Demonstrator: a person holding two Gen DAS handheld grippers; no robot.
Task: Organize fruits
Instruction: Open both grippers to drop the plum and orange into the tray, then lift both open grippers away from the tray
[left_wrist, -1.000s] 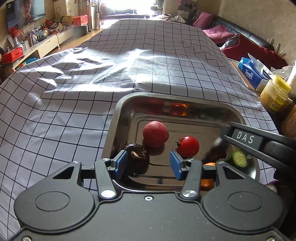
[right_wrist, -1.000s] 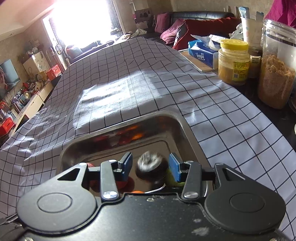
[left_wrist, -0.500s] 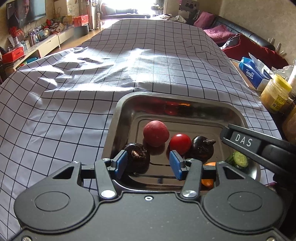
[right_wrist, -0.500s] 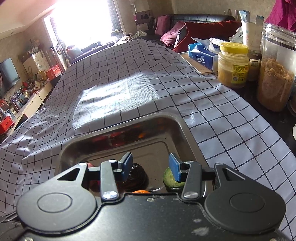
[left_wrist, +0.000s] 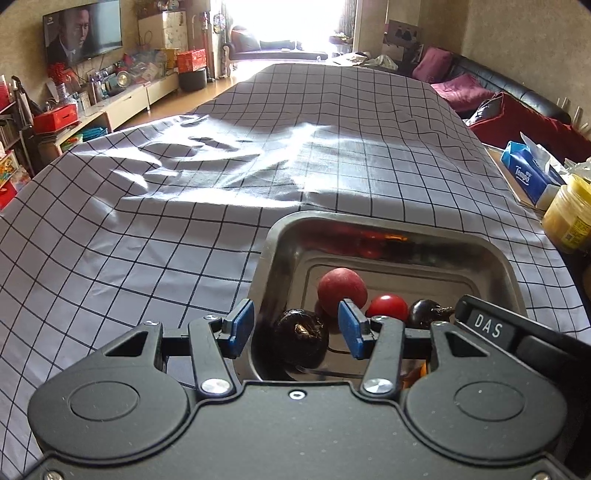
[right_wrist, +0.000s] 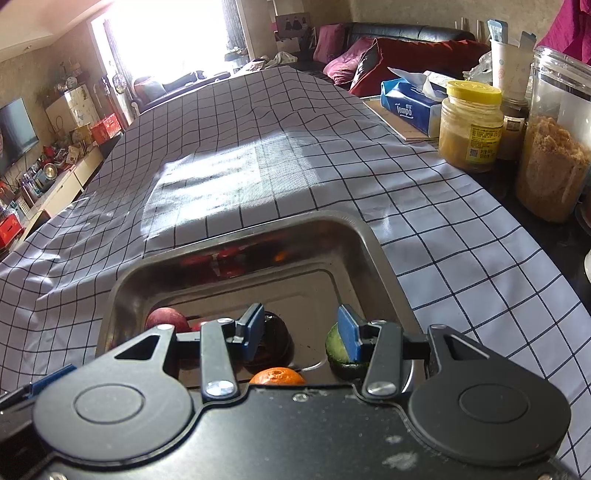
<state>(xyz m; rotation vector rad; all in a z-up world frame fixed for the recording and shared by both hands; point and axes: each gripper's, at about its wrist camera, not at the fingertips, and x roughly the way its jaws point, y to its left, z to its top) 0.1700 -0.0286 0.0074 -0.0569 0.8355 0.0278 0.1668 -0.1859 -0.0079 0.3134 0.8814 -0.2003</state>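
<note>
- One checked tablecloth (left_wrist: 221, 206) covers the table, bearing a steel tray (left_wrist: 495, 254).
- Both grippers hover over the tray's near end, the left gripper (left_wrist: 291, 328) and right gripper (right_wrist: 301, 330) gaping, pinching nothing.
- Inside lie a red fruit (left_wrist: 341, 291), dark fruit (left_wrist: 301, 338), tomato (left_wrist: 388, 306), orange (right_wrist: 277, 376) and cucumber piece (right_wrist: 334, 345).

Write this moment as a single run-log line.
left tool: open, over dark fruit | right tool: open, empty | tray: holds fruits
</note>
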